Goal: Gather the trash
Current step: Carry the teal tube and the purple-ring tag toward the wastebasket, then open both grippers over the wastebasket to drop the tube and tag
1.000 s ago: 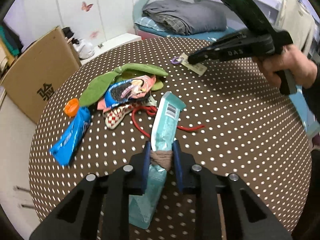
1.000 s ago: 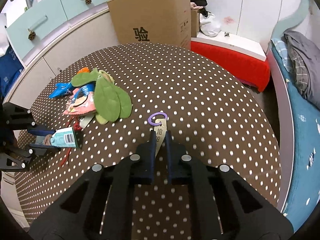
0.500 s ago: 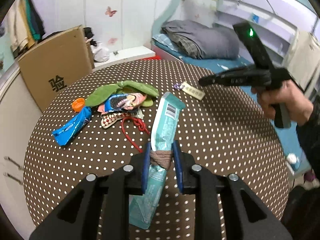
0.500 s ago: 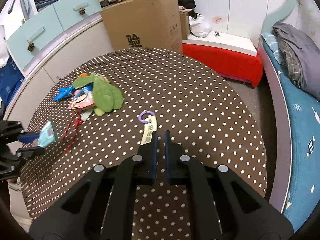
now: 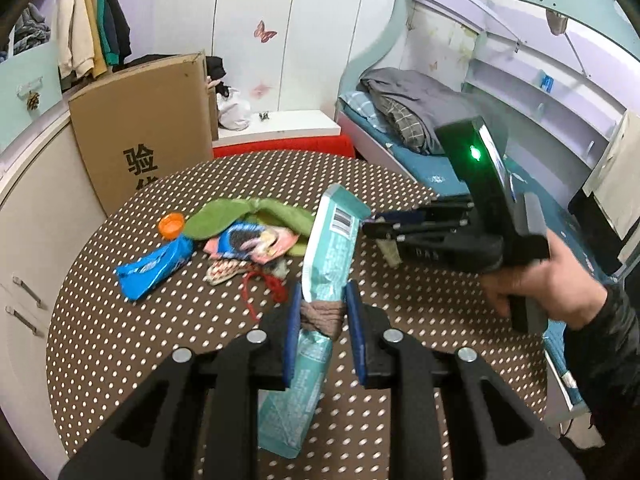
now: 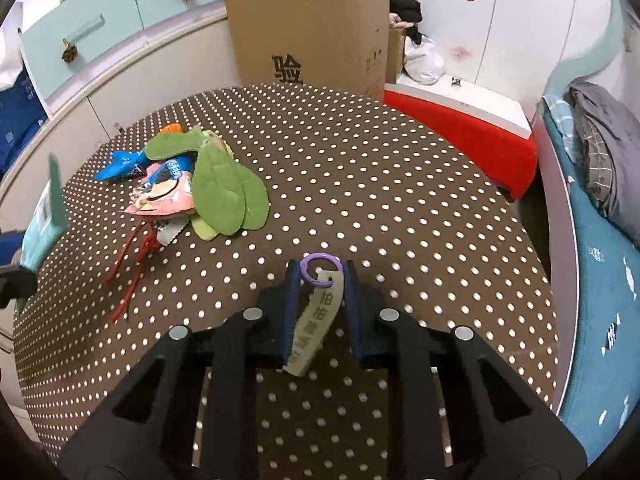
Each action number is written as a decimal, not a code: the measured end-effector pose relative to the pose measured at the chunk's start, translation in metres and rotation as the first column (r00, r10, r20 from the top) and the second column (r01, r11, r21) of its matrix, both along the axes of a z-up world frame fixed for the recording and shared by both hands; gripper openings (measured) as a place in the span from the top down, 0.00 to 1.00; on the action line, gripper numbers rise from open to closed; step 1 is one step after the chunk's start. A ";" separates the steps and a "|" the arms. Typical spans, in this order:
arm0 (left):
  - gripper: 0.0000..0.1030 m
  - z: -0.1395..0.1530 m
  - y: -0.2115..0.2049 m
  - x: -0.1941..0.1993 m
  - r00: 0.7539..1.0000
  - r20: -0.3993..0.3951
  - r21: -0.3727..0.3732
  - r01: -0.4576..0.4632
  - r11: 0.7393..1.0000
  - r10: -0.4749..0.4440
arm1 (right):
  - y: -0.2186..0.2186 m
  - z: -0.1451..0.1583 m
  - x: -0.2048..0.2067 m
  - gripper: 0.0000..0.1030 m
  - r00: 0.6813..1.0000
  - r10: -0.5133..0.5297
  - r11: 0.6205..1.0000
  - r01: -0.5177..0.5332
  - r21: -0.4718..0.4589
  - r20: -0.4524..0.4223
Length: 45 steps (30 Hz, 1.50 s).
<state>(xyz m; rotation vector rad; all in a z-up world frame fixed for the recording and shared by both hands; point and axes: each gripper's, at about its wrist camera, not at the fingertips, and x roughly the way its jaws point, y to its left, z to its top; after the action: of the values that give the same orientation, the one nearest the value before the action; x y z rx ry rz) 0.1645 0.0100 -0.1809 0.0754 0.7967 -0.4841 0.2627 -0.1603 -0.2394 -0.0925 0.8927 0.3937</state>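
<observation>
My left gripper (image 5: 323, 312) is shut on a teal wrapper (image 5: 328, 256) tied with brown string and holds it above the dotted table (image 5: 400, 192). My right gripper (image 6: 318, 280) has its jaws a little apart around a beige tag with a purple ring (image 6: 320, 312); the tag hangs between them above the table. A trash pile lies at the table's left: green leaves (image 6: 224, 188), a pink wrapper (image 6: 160, 196), a blue wrapper (image 5: 154, 266), an orange cap (image 5: 171, 226) and a red string (image 6: 132, 264). The right gripper also shows in the left wrist view (image 5: 384, 232).
A cardboard box (image 6: 312, 28) stands behind the table. A red bench (image 6: 472, 136) and a bed with grey bedding (image 5: 408, 100) lie beyond the far edge. Cabinets with drawers (image 6: 80, 32) run along the left.
Both grippers have risen from the table with their items. The right gripper's jaws have spread a little around the tag.
</observation>
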 end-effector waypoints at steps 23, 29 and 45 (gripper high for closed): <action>0.79 0.033 -0.218 0.009 0.975 -0.010 -0.068 0.221 0.973 -0.222 | -0.315 0.016 -0.114 0.79 0.864 -0.502 0.806 0.480 0.346 -0.030; 0.79 0.020 -0.274 0.006 0.961 -0.042 -0.051 0.272 0.961 -0.275 | -0.352 -0.072 -0.116 0.77 0.799 -0.558 0.730 0.601 0.324 -0.224; 0.79 -0.064 -0.391 0.011 0.905 -0.234 0.044 0.376 0.926 -0.356 | -0.424 -0.103 -0.173 0.21 0.654 -0.688 0.537 0.751 0.384 -0.315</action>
<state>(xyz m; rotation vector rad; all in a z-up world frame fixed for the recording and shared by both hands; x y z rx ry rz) 0.1753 -0.3808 -0.2446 0.2610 1.0305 -0.8249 0.0896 -0.5844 -0.3423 0.7822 0.8506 -0.1864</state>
